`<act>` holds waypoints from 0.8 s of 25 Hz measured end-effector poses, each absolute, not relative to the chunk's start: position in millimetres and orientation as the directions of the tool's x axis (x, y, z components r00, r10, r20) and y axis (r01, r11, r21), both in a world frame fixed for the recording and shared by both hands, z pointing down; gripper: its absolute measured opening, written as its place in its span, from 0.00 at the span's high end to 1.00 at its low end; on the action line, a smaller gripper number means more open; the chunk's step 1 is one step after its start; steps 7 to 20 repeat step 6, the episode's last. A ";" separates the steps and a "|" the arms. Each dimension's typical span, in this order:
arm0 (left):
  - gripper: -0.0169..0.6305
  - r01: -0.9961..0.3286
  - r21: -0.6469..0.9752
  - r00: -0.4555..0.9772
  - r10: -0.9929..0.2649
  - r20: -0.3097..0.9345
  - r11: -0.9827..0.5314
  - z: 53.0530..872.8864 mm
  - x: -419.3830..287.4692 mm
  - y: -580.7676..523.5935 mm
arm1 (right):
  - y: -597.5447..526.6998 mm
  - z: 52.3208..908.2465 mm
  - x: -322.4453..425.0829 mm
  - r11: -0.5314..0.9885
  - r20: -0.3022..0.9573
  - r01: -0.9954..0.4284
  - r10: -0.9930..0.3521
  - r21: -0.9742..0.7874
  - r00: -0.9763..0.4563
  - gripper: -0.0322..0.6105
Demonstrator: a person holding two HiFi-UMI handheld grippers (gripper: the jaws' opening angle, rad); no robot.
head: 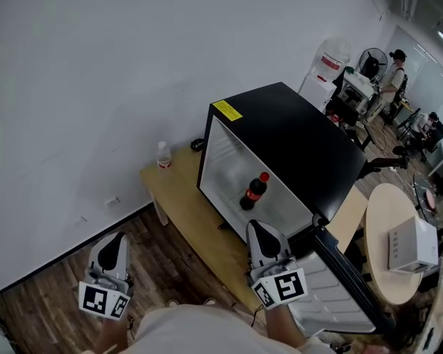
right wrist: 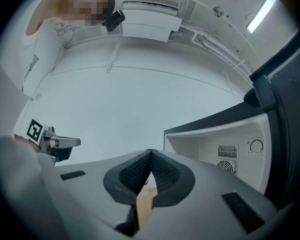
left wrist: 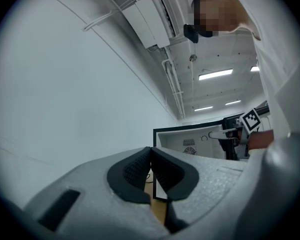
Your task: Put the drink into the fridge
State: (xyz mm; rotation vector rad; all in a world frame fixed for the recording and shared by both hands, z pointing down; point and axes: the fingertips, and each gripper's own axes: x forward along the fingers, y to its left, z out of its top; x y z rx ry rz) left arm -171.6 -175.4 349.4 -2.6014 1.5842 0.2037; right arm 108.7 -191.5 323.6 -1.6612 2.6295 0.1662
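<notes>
White wall backs the wooden surface (head: 179, 190) at centre, where the fridge (head: 303, 142) stands open. The drink (head: 254, 191) is already upright inside. Low in frame, left gripper (head: 116, 237) and right gripper (head: 257, 228) have jaws closed on nothing. Probably only the door (head: 340, 293) remains.

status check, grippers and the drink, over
Left gripper shut, empty. Right gripper shut, empty. Cola bottle standing inside the fridge, door open. Nothing in the way.

Black fridge (head: 303, 135), white inside, yellow sticker (head: 227, 110); dark bottle (head: 252, 195), red cap (head: 263, 176); tan table (head: 179, 190).
</notes>
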 end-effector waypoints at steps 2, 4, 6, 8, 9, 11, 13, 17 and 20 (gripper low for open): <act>0.95 -0.888 -0.005 0.454 -0.876 -0.163 -0.459 350.0 -168.4 -174.7 | -191.5 322.5 109.8 0.427 -0.083 -0.901 -0.898 0.078 -0.433 0.95; 0.95 -0.887 -0.005 0.457 -0.875 -0.162 -0.462 351.0 -165.2 -173.7 | -190.7 322.5 112.1 0.425 -0.083 -0.902 -0.899 0.079 -0.431 0.95; 0.95 -0.887 -0.005 0.457 -0.875 -0.163 -0.462 351.5 -163.1 -173.5 | -190.3 322.6 114.8 0.422 -0.084 -0.903 -0.900 0.078 -0.428 0.95; 0.95 -0.887 -0.005 0.457 -0.875 -0.163 -0.462 351.5 -163.1 -173.5 | -190.3 322.6 114.8 0.422 -0.084 -0.903 -0.900 0.078 -0.428 0.95; 0.95 -0.887 -0.005 0.457 -0.875 -0.163 -0.462 351.5 -163.1 -173.5 | -190.3 322.6 114.8 0.422 -0.084 -0.903 -0.900 0.078 -0.428 0.95; 0.95 -0.887 -0.005 0.457 -0.875 -0.163 -0.462 351.5 -163.1 -173.5 | -190.3 322.6 114.8 0.422 -0.084 -0.903 -0.900 0.078 -0.428 0.95; 0.95 -0.887 -0.005 0.457 -0.875 -0.163 -0.462 351.5 -163.1 -173.5 | -190.3 322.6 114.8 0.422 -0.084 -0.903 -0.900 0.078 -0.428 0.95; 0.95 -0.887 -0.005 0.457 -0.875 -0.163 -0.462 351.5 -163.1 -173.5 | -190.3 322.6 114.8 0.422 -0.084 -0.903 -0.900 0.078 -0.428 0.95; 0.95 -0.887 -0.005 0.457 -0.875 -0.163 -0.462 351.5 -163.1 -173.5 | -190.3 322.6 114.8 0.422 -0.084 -0.903 -0.900 0.078 -0.428 0.95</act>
